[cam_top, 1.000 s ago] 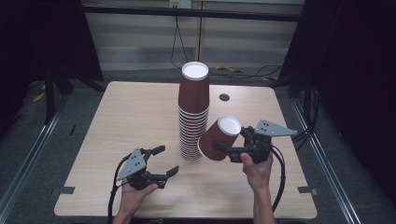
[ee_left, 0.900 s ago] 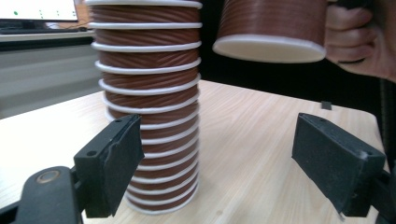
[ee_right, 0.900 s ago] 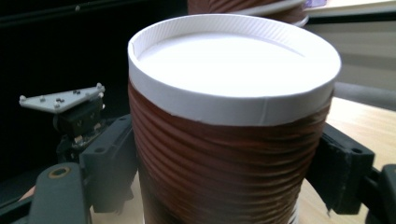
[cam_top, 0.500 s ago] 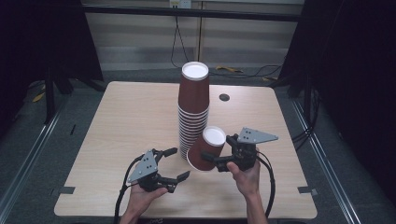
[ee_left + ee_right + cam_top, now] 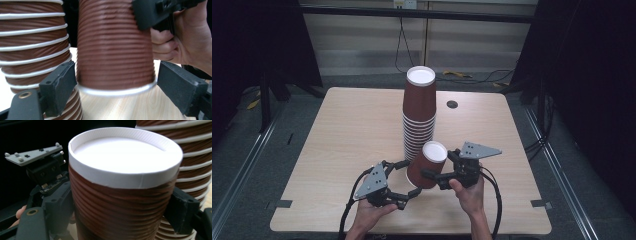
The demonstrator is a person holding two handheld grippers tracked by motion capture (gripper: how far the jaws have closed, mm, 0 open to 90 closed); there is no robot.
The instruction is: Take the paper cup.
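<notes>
A tall stack of upturned brown ribbed paper cups [image 5: 419, 117] stands at the table's middle. In front of it my right gripper [image 5: 432, 168] is shut on a single brown cup [image 5: 427, 164], tilted with its white base up. In the right gripper view the cup [image 5: 125, 182] sits between both fingers [image 5: 58, 212]. My left gripper [image 5: 408, 178] is open, its jaws flanking the cup's rim end from the left. In the left gripper view the cup [image 5: 115, 57] hangs above the wood between the spread fingers [image 5: 58, 86], with the stack [image 5: 32, 50] at left.
The light wooden table [image 5: 347, 130] has a small dark round hole [image 5: 452, 104] behind the stack. Cables trail from both grippers toward the front edge. Dark stands and floor rails flank the table on both sides.
My right gripper carried the single cup left and down in front of the stack. My left gripper moved right until its open jaws flank the cup.
</notes>
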